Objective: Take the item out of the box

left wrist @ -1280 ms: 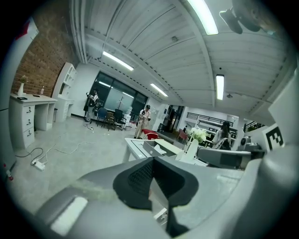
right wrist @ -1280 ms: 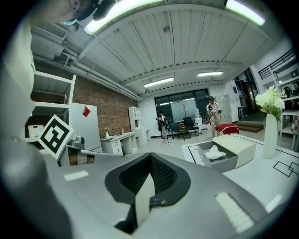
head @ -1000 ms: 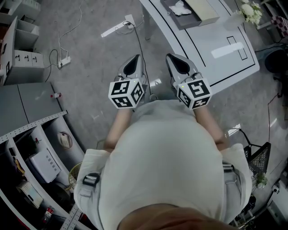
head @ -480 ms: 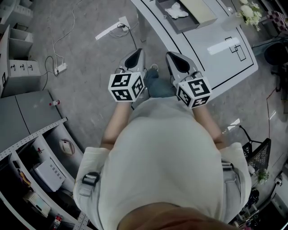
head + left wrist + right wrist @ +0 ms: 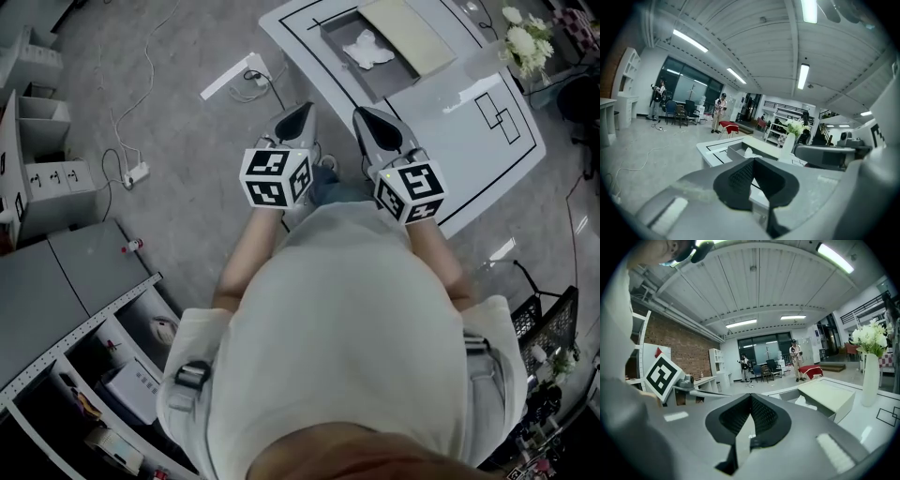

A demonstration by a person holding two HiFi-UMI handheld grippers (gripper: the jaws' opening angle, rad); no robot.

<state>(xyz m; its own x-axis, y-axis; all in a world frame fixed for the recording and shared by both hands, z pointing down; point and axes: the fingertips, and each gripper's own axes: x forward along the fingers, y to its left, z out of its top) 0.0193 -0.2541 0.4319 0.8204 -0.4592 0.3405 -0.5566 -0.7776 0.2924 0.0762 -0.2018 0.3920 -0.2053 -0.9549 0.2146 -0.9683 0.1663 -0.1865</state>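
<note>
An open grey box (image 5: 349,36) stands on the white table (image 5: 469,122) at the top of the head view. A crumpled white item (image 5: 367,47) lies in it, and a cream lid (image 5: 408,33) rests beside it. My left gripper (image 5: 302,111) and right gripper (image 5: 364,114) are held side by side in front of the person's chest. Both are shut and empty, short of the table's near corner. The left gripper view shows my left gripper (image 5: 752,161) aimed at the box (image 5: 737,151) and the item (image 5: 749,151). My right gripper (image 5: 750,398) has the box (image 5: 790,397) ahead to its right.
A white vase of flowers (image 5: 520,28) stands on the table's far side. Cables and a power strip (image 5: 136,173) lie on the floor to the left. Grey cabinets (image 5: 37,122) and shelving (image 5: 94,375) line the left side. A black basket (image 5: 553,319) sits at right.
The person and both grippers have moved towards the table, so the box and table corner now lie closer and fuller in the head view. Both grippers stay shut.
</note>
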